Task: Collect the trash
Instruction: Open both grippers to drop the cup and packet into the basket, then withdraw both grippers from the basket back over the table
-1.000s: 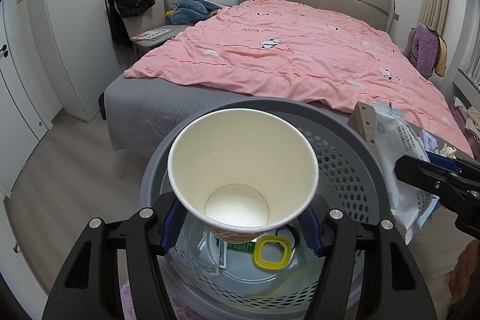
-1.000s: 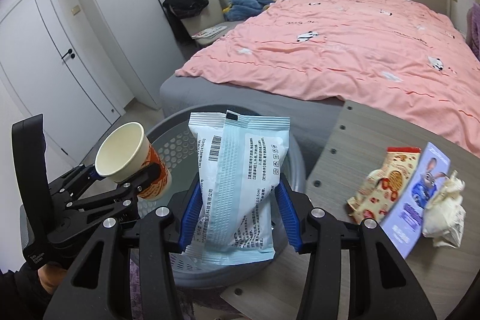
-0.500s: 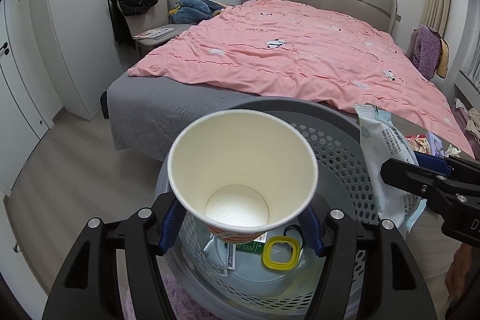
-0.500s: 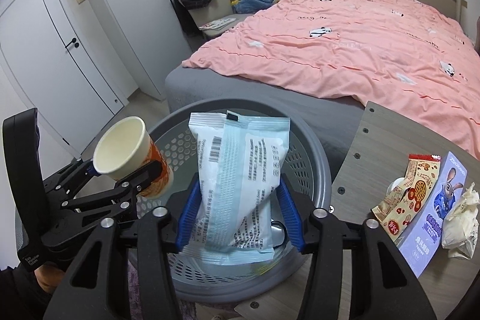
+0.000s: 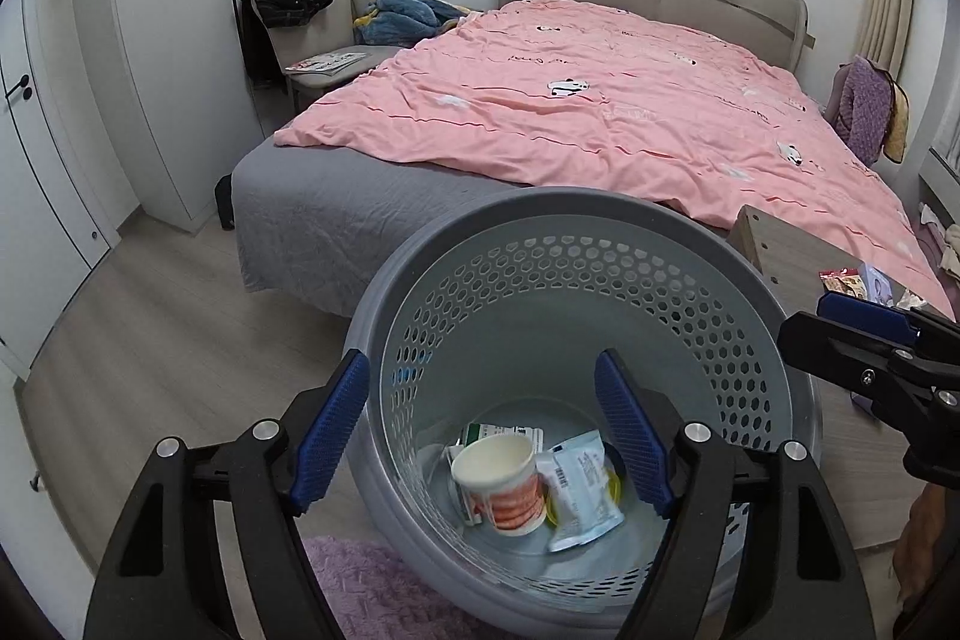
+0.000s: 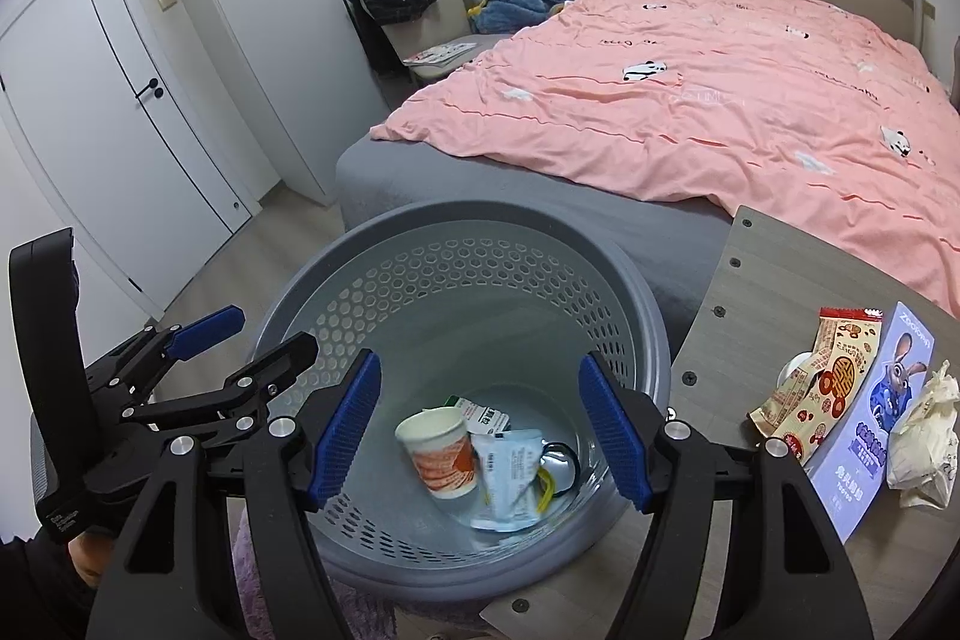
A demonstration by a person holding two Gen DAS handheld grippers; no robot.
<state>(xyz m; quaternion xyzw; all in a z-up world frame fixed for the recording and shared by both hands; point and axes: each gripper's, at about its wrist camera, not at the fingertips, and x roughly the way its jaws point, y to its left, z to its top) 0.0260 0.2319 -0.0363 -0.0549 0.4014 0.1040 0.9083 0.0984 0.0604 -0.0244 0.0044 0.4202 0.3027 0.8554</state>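
Note:
A grey perforated trash basket (image 5: 600, 220) (image 6: 456, 220) stands on the floor by the bed. At its bottom lie a white paper cup (image 5: 501, 481) (image 6: 441, 451) with an orange print and a pale blue packet (image 5: 579, 484) (image 6: 507, 472), among other wrappers. My left gripper (image 5: 483, 427) (image 6: 240, 331) hangs over the basket, its jaws opening with nothing between them. My right gripper (image 6: 480, 421) is also above the basket, jaws opening and empty; one of its fingers (image 5: 864, 319) shows at the right edge of the left wrist view.
A grey wooden table (image 6: 762, 292) stands right of the basket with a red snack wrapper (image 6: 822, 376), a blue cartoon box (image 6: 882, 400) and crumpled white paper (image 6: 921, 436). A bed with a pink cover (image 5: 600, 112) lies behind. A purple rug (image 5: 372, 580) lies under the basket.
The left gripper has let go of the paper cup and the right gripper has let go of the blue packet. Both now lie at the bottom of the basket, and both jaws stand wider.

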